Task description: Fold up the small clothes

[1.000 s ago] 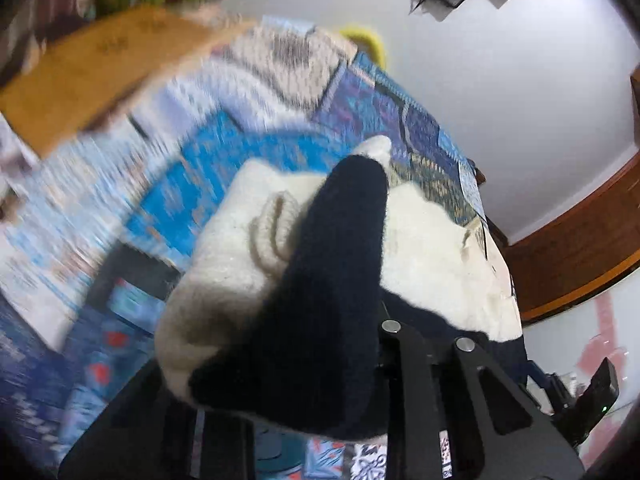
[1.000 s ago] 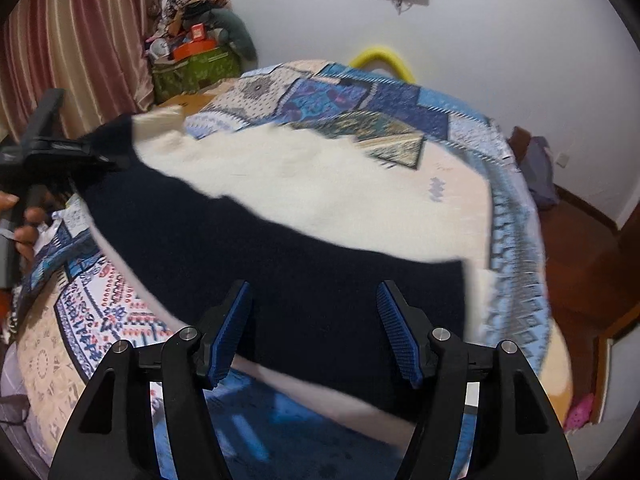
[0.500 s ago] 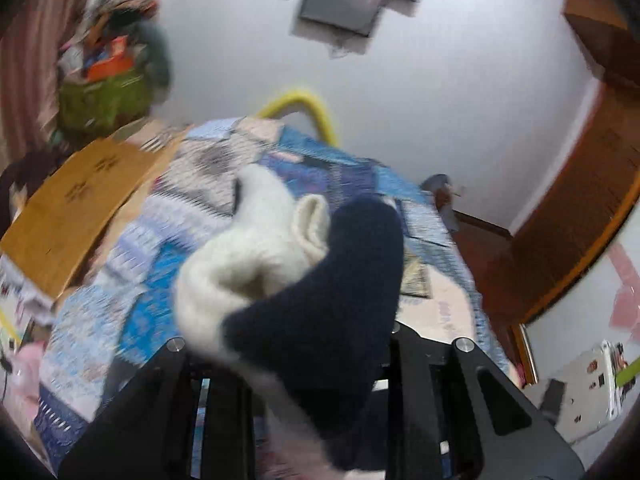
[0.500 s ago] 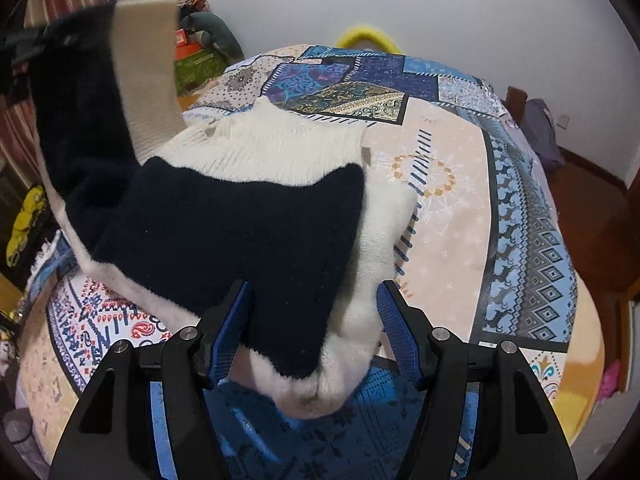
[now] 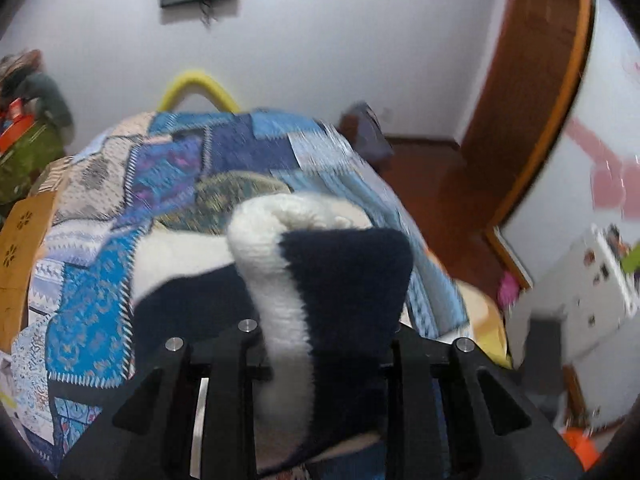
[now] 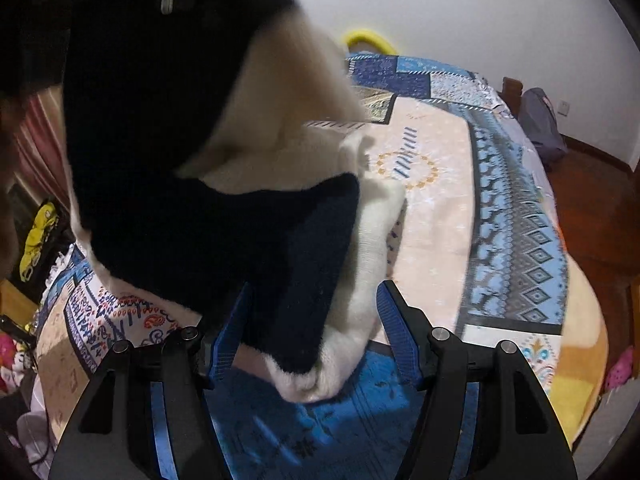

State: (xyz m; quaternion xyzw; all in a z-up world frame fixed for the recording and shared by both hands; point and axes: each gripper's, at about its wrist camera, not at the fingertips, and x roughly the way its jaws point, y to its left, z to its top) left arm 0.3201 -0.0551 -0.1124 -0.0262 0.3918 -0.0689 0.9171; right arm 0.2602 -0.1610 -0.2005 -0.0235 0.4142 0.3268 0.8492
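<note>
Pinching a bunched edge of the cream-and-navy knit sweater, the left hand-held gripper holds it raised, likely to fold it across the part ahead of the spread, empty-looking right hand-held gripper on the bed.

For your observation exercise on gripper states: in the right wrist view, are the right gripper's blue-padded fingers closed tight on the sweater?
No: the right gripper stands open, its blue fingers spread apart with the navy-and-cream sweater lying loose between them.
</note>
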